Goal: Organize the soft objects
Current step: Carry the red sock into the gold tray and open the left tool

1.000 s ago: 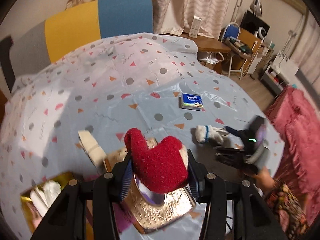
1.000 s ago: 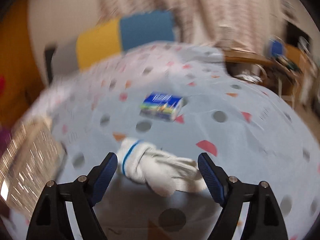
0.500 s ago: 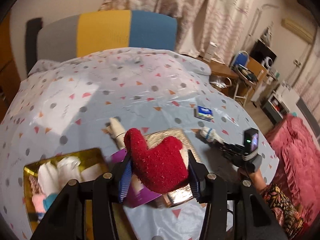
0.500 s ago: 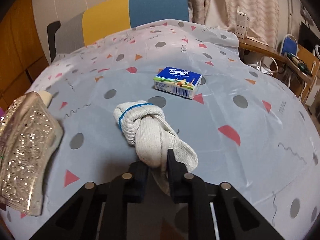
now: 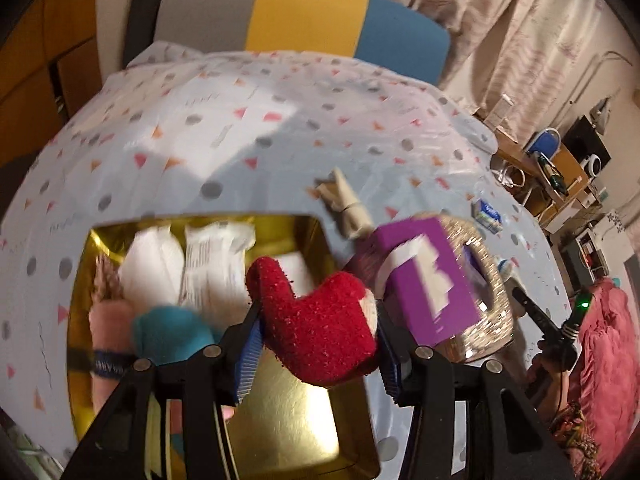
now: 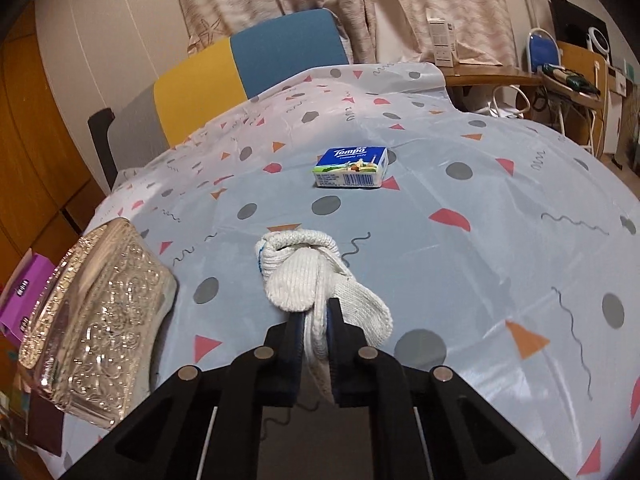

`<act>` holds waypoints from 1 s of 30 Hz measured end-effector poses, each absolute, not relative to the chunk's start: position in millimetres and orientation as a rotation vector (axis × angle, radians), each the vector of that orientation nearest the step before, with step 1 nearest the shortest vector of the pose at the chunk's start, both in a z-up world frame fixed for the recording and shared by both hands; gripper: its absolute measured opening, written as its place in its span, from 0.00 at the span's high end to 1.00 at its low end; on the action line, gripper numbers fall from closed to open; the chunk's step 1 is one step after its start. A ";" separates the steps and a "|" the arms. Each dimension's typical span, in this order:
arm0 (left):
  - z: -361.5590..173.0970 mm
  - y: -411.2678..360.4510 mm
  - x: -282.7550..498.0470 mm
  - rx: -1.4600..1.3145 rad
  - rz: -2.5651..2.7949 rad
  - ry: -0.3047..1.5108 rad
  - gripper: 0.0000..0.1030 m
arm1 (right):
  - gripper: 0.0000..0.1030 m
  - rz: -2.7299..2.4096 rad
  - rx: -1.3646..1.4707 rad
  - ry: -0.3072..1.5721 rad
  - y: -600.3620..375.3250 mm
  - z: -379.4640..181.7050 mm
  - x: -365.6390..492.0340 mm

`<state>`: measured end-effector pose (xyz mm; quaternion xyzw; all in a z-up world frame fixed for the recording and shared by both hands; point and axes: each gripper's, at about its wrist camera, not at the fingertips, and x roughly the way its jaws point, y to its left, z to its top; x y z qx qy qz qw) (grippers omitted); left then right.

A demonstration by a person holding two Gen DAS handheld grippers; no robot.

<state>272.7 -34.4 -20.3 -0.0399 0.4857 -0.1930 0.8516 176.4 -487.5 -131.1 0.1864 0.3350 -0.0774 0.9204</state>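
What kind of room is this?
Probably a lived-in home room: patterned curtains, a table under a plastic tablecloth, and a cluttered desk behind.

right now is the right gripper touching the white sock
Touching. The right wrist view shows the right gripper with both jaws pinched on the white sock.

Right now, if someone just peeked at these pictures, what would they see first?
Probably the fuzzy red sock, squeezed in the left gripper above the shiny gold box that already holds white, pink and teal soft things. Next, the rolled white sock on the spotted tablecloth, pinched at its end by the right gripper, whose jaws are closing. A blue tissue pack lies farther back.
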 end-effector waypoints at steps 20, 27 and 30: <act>-119.4 -28.3 274.3 0.075 -0.280 1.078 0.21 | 0.92 -0.140 0.499 0.632 -478.2 -116.1 147.5; -100.5 -20.7 260.5 0.025 -0.281 1.005 0.12 | 0.92 -0.118 0.501 0.607 -470.7 -97.2 139.2; -90.0 -14.4 246.9 0.005 -0.275 0.951 0.10 | 0.92 -0.107 0.506 0.591 -468.0 -87.5 134.1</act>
